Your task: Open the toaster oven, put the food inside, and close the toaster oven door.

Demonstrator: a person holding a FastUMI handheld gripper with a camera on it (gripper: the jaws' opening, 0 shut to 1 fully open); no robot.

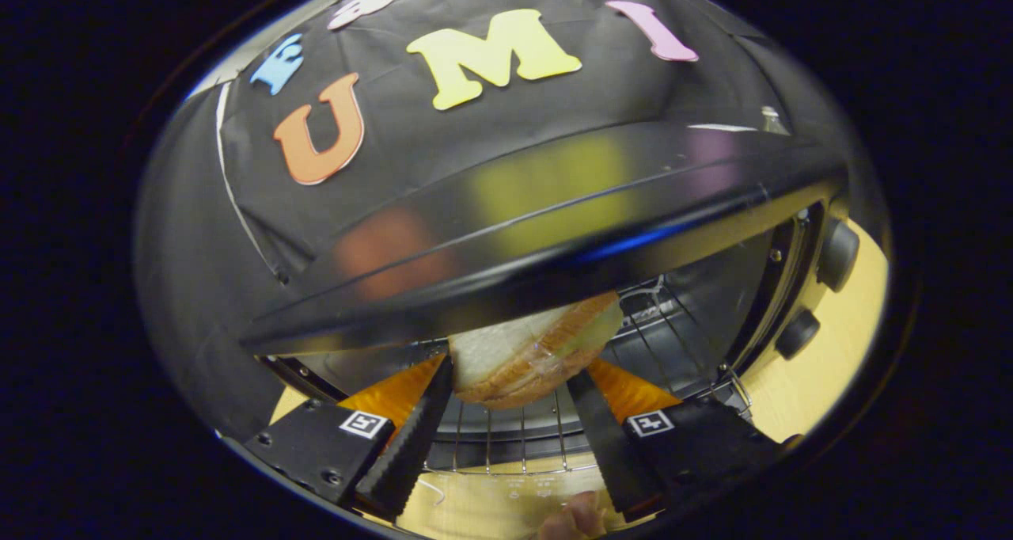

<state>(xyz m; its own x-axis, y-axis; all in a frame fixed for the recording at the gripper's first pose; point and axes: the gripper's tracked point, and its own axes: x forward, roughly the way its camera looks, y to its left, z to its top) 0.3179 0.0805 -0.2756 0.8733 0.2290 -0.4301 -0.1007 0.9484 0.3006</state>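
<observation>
Toaster oven (554, 231), glossy black and open: your gripper (510, 389) holds its jaws narrowed, both fingers pressing a layered brown-and-white sandwich (530, 350) held just over the thin wire rack (506, 437) inside the oven mouth.

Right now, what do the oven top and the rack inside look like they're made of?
Oven top: probably glossy dark painted metal; it mirrors blurred colours. Rack: thin bright metal wire, likely plated steel. The hand-held gripper is shut on the sandwich above the rack.
</observation>
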